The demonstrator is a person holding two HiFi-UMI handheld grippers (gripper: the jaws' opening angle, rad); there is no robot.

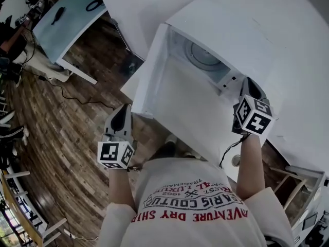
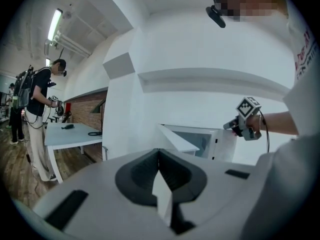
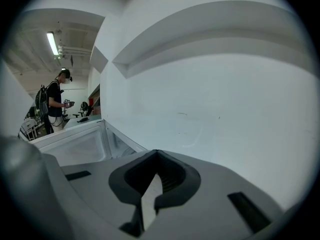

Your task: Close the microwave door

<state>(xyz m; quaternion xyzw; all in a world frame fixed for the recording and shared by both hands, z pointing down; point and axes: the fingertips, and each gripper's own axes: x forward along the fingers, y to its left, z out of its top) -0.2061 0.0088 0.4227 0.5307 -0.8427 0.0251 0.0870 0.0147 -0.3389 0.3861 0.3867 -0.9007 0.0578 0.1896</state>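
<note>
The white microwave [image 1: 226,32] stands on a white counter against the wall, with its turntable [image 1: 203,56] showing in the cavity. Its door [image 1: 151,71] stands swung out on the left side. In the left gripper view the door [image 2: 175,140] angles toward me. My left gripper [image 1: 121,118] hovers just outside the door's free edge, jaws shut and empty. My right gripper [image 1: 248,86] is beside the microwave's control panel [image 1: 229,78], apart from the door, also shut and empty. The right gripper [image 2: 245,125] also shows in the left gripper view.
Below my left gripper lies wooden floor [image 1: 61,138]. A pale table [image 1: 67,19] stands at the far left, with another person [image 2: 40,109] beside it. A white wall [image 3: 210,109] rises close behind the microwave. Chairs [image 1: 290,189] sit at the lower right.
</note>
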